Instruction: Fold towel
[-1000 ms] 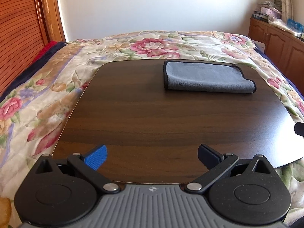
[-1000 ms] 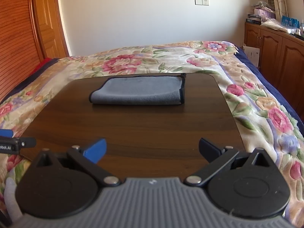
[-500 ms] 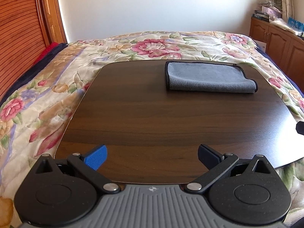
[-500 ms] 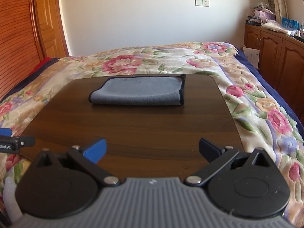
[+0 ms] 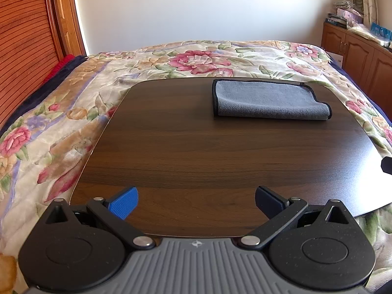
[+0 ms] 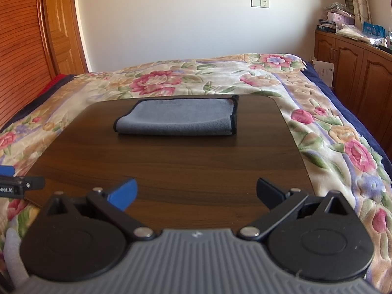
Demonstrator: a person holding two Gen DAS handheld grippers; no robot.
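We see our left gripper (image 5: 196,202) at six o'clock, its two fingers spread wide with nothing between them, above the near edge of a dark wooden board (image 5: 196,152). The board lies on a flowered bedspread (image 5: 61,122). A grey towel (image 5: 267,99), folded flat with a dark hem, rests on the board toward one o'clock, well apart from the fingers.

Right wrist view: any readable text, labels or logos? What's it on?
"bot.AI": cut off by the frame edge, on the left gripper body at the picture's left side.
Small emblem on the right gripper grey housing: no letters readable.
Boxes on the cabinet: print too small to read.
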